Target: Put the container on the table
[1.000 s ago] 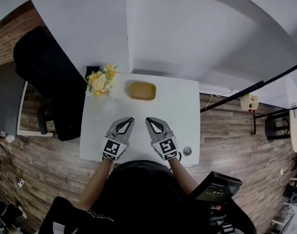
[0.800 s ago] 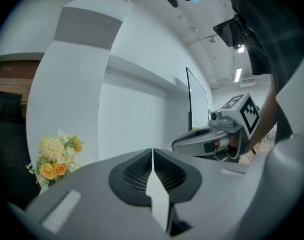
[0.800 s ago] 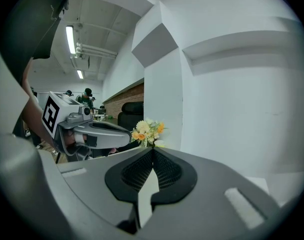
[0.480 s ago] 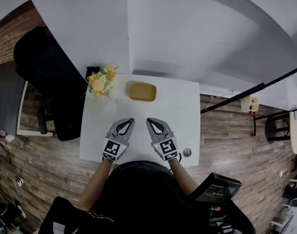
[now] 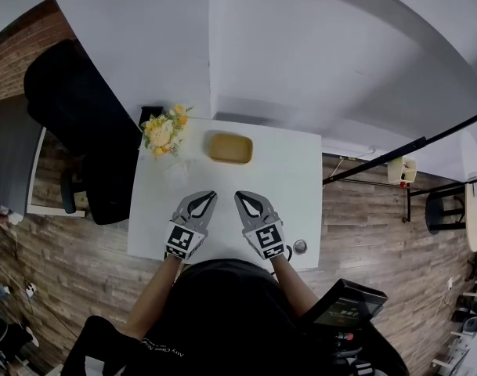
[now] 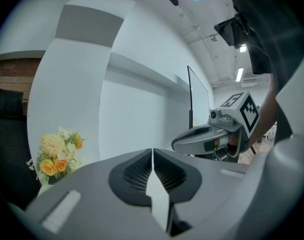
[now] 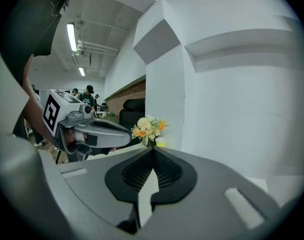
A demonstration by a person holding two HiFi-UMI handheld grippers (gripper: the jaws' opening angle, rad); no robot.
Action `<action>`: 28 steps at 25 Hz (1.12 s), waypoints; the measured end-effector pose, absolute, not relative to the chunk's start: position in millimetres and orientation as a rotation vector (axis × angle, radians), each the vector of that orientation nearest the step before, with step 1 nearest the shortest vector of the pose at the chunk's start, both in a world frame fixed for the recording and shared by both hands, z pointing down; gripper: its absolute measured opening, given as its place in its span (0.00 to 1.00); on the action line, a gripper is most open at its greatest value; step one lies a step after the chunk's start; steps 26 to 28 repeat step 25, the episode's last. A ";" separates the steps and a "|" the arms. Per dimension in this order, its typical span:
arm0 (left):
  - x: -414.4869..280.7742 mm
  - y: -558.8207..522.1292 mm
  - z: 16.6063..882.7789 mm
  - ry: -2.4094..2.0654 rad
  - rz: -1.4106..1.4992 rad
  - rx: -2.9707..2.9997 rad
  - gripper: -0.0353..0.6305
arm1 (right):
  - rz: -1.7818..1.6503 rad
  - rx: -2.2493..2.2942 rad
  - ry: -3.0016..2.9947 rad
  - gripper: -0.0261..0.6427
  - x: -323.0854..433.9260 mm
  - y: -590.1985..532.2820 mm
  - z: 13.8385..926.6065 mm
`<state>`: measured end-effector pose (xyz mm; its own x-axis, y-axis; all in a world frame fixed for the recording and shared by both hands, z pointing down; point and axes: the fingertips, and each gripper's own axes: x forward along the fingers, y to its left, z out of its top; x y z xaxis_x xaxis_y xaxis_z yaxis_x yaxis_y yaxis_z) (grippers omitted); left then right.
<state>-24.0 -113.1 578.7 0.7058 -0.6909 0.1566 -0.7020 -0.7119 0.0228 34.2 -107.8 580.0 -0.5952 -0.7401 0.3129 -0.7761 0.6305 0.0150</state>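
Nothing has moved since a second ago: left gripper (image 5: 210, 195) and right gripper (image 5: 240, 195) hover near the table (image 5: 293, 171) edge, jaws together, empty; tan container (image 5: 229, 147) sits on the far side beside flowers (image 5: 161, 131), which fits already placed or awaiting handling

Head cam: high over person, faces steeply down; whole table (image 5: 293, 171) small, far below. L gripper (image 6: 152, 151) cam: sits just behind own jaws, looks fwd along them, v. close; R gripper (image 6: 175, 144) at its right. R gripper cam: same setup, L gripper at its left. Shared: flowers (image 7: 148, 128) ahead of both claws, in all 3 views.
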 end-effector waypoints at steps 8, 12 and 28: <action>-26.1 -112.5 579.5 -1.162 0.211 2.825 0.07 | 0.164 1.206 -2.574 0.05 30.1 -105.8 579.6; -26.1 -113.1 580.4 -1.161 0.216 2.826 0.07 | 0.165 1.205 -2.576 0.05 29.9 -106.2 579.0; -27.1 -111.1 587.4 -1.146 0.238 2.810 0.07 | 0.172 1.190 -2.575 0.05 27.1 -104.8 582.6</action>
